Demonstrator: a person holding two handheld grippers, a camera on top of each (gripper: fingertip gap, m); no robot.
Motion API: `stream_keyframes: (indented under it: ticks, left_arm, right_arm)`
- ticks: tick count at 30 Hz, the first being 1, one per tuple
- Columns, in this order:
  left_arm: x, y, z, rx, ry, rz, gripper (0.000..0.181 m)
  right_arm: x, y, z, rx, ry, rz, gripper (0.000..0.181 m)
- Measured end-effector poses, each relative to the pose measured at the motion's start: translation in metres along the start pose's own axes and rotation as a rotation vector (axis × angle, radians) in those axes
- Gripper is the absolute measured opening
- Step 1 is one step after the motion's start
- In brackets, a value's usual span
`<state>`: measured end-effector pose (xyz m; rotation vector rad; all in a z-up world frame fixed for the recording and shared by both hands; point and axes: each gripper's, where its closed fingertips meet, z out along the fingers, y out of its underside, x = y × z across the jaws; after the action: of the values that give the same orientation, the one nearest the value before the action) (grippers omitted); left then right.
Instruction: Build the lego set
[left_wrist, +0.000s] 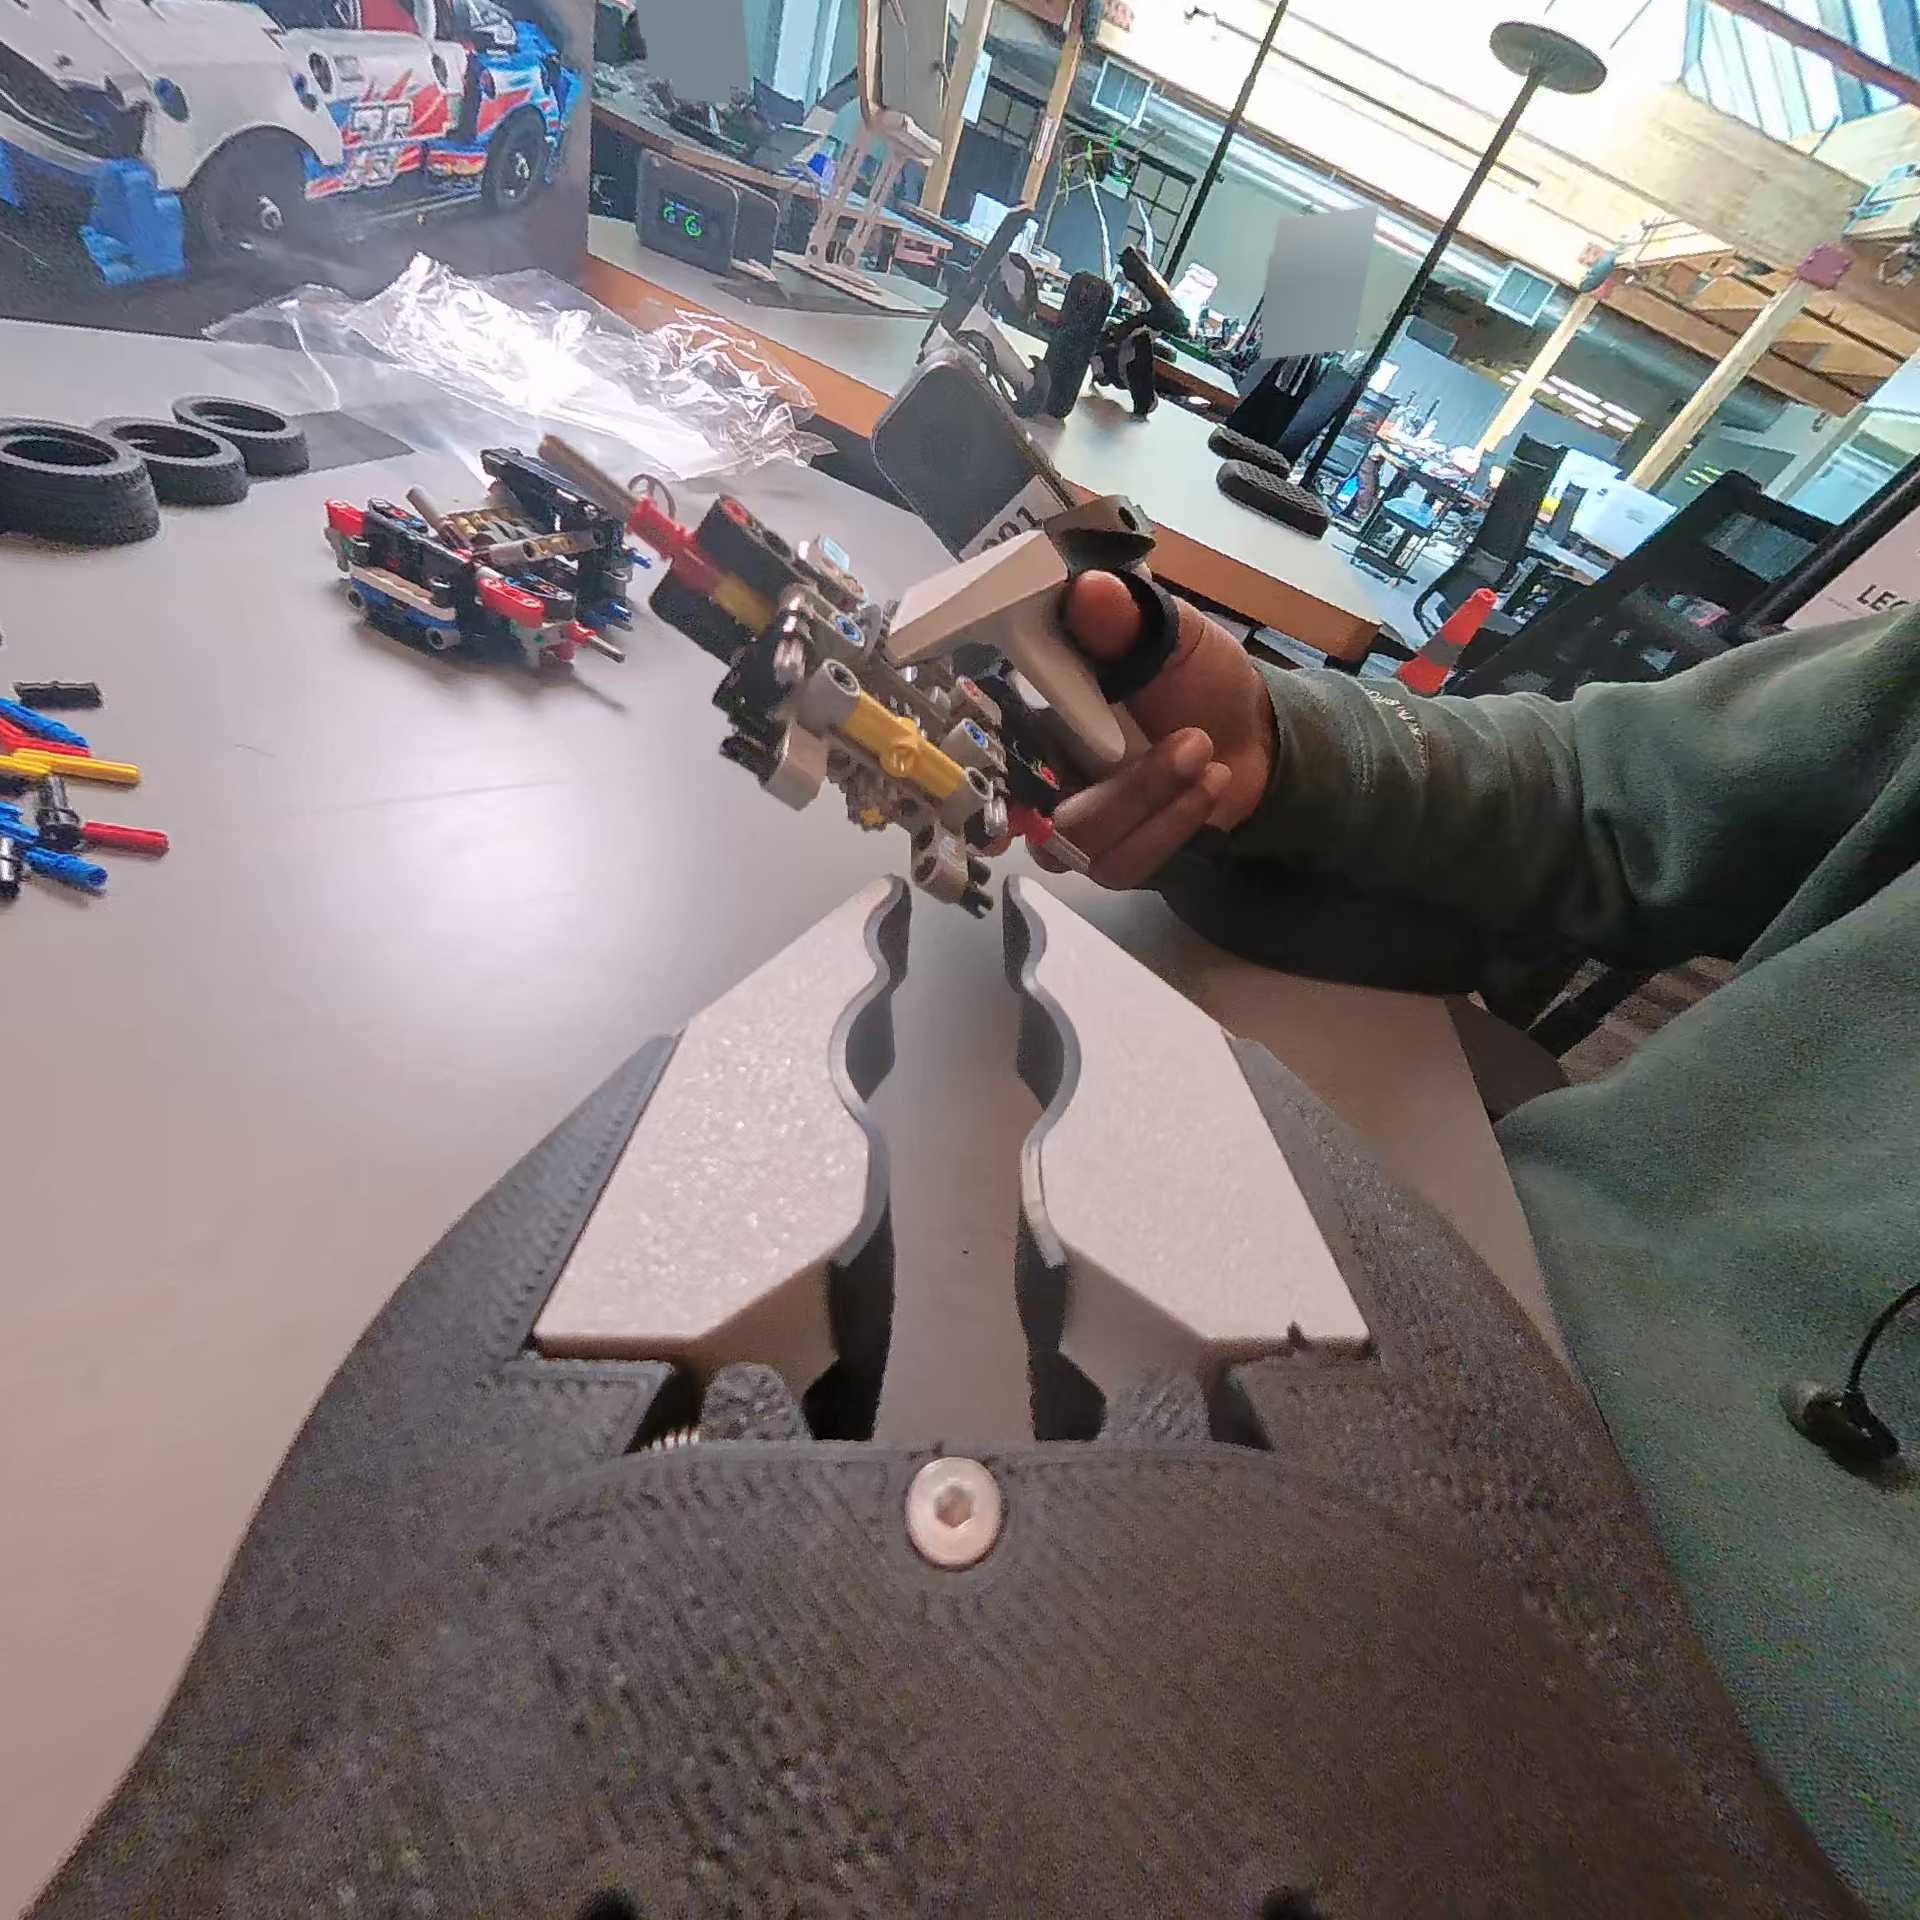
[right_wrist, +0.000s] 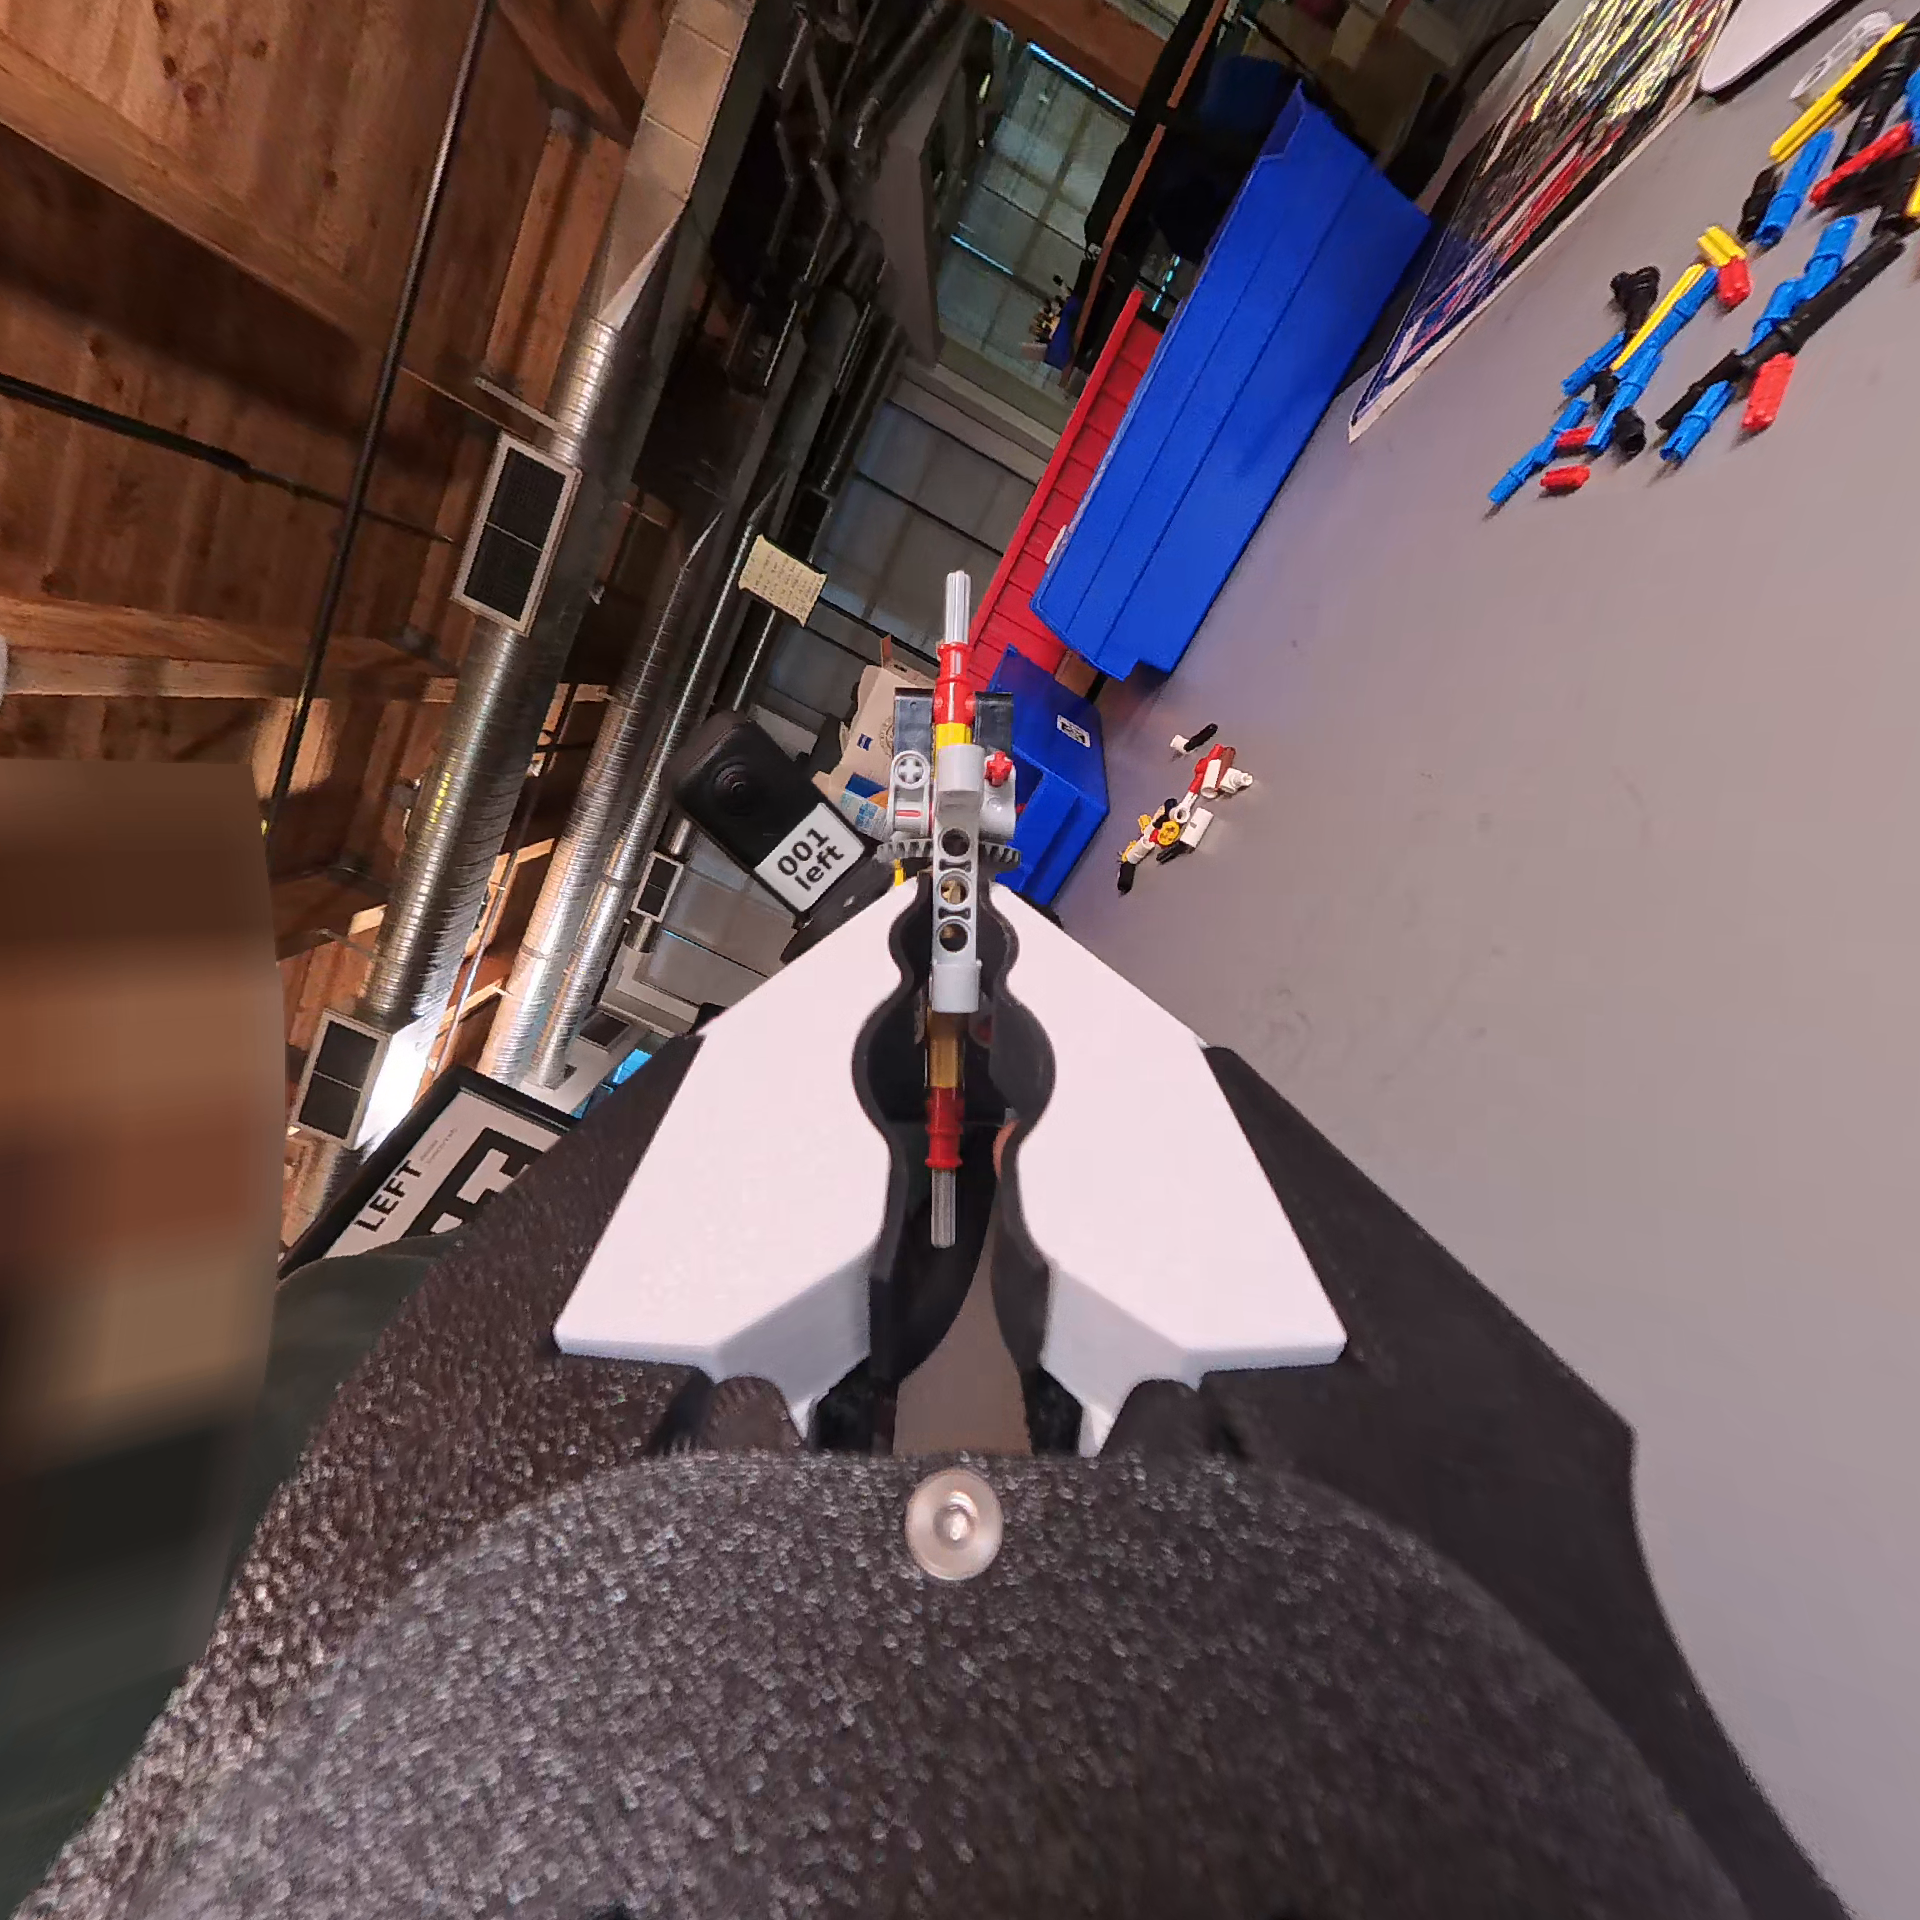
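My right gripper (right_wrist: 952, 902) is shut on a lego sub-assembly (right_wrist: 954, 821) of grey beams, a gear and a red and yellow axle, and holds it in the air. In the left wrist view the same gripper (left_wrist: 925, 675), held by a hand, holds that sub-assembly (left_wrist: 831, 717) above the grey table (left_wrist: 416, 987). My left gripper (left_wrist: 954, 906) is open and empty, with its tips just below the sub-assembly's lower end. A second, larger sub-assembly (left_wrist: 488, 582) of black, red and blue parts lies on the table to the far left.
Three black tyres (left_wrist: 156, 457) and loose coloured pins (left_wrist: 62, 790) lie at the left. A crumpled plastic bag (left_wrist: 520, 353) and the lego box (left_wrist: 260, 135) stand behind. Further pins (right_wrist: 1714, 312), small pieces (right_wrist: 1184, 810) and blue bins (right_wrist: 1226, 416) show in the right wrist view.
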<state>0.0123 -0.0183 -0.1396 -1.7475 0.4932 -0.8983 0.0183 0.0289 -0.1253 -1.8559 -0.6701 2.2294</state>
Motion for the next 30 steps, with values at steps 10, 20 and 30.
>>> stream_keyframes:
  ticks: [10, 20, 30]
  left_arm:
    - [-0.001, -0.001, -0.005, 0.008, 0.058, -0.166, 0.01]
    - [0.001, -0.004, -0.008, 0.057, 0.149, -0.374, 0.002]
    - [0.007, -0.011, -0.006, 0.041, 0.036, -0.123, 0.002]
  right_arm:
    - [0.01, 0.006, 0.001, -0.033, 0.041, -0.001, 0.007]
    - [0.017, 0.002, -0.006, -0.046, 0.062, -0.027, 0.011]
    - [0.01, 0.001, -0.01, -0.097, 0.043, -0.195, 0.018]
